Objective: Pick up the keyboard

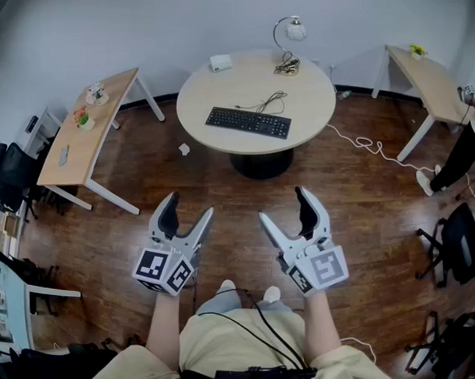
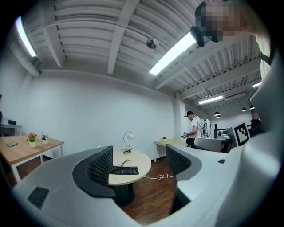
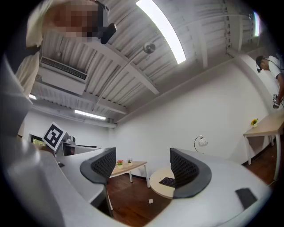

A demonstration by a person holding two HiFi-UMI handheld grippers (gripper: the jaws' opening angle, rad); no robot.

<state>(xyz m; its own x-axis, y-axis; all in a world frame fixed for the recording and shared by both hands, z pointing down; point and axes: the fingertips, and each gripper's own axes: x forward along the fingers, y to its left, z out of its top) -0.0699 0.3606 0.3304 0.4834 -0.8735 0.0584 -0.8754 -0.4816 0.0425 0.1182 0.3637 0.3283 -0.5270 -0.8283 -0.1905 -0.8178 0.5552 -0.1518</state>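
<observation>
A black keyboard (image 1: 248, 121) lies flat on a round beige table (image 1: 311, 98) ahead of me, its cable coiled behind it. Both grippers are held well short of the table, over the wooden floor. My left gripper (image 1: 189, 208) is open with nothing between its fingers, and my right gripper (image 1: 286, 206) is open and empty too. In the left gripper view the keyboard (image 2: 125, 170) shows far off, beyond the open left gripper (image 2: 139, 161). The right gripper view catches one end of the keyboard (image 3: 167, 181) beside the right jaw of the open right gripper (image 3: 145, 164).
A chrome desk lamp (image 1: 289, 45) and a small white box (image 1: 220, 63) stand at the table's far edge. A wooden desk (image 1: 88, 137) is on the left, another desk (image 1: 428, 79) on the right with a person (image 1: 471, 142) beside it. White cable (image 1: 371, 144) trails over the floor.
</observation>
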